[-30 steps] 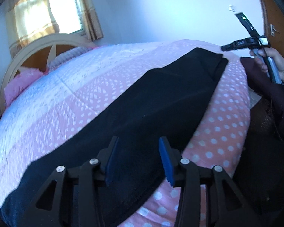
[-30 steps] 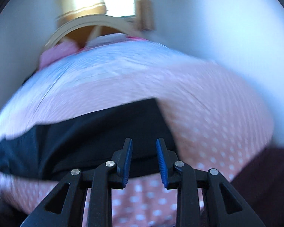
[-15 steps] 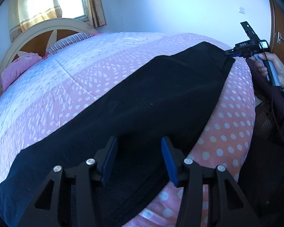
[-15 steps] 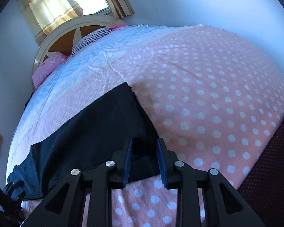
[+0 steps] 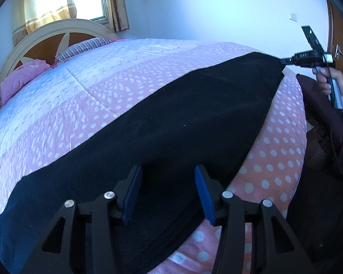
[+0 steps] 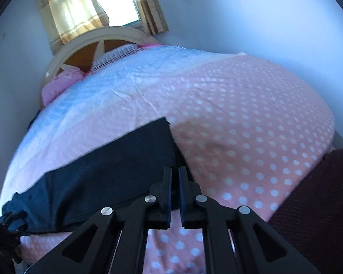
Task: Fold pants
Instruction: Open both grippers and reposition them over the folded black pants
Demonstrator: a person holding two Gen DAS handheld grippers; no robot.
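black, soft fleece pants (image 5: 171, 132) are lying along the pink dotted bed (image 5: 274, 159); right hand-held gripper (image 6: 175, 182) is pinching their 5 o'clock corner, left hand-held gripper (image 5: 168, 191) is hovering wide open.

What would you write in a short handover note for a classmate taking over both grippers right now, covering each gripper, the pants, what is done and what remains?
Left gripper: open, hovering over the near end of the pants, gripping nothing.
Right gripper: fingers nearly closed at the far corner of the pants; it appears pinched on the fabric edge there.
Pants: dark, laid out lengthwise along the near edge of the pink dotted quilt, apparently already doubled leg on leg.
Done: pants laid flat, right corner taken.
Left: take the near end with the left gripper, bring the ends together, smooth the fold.
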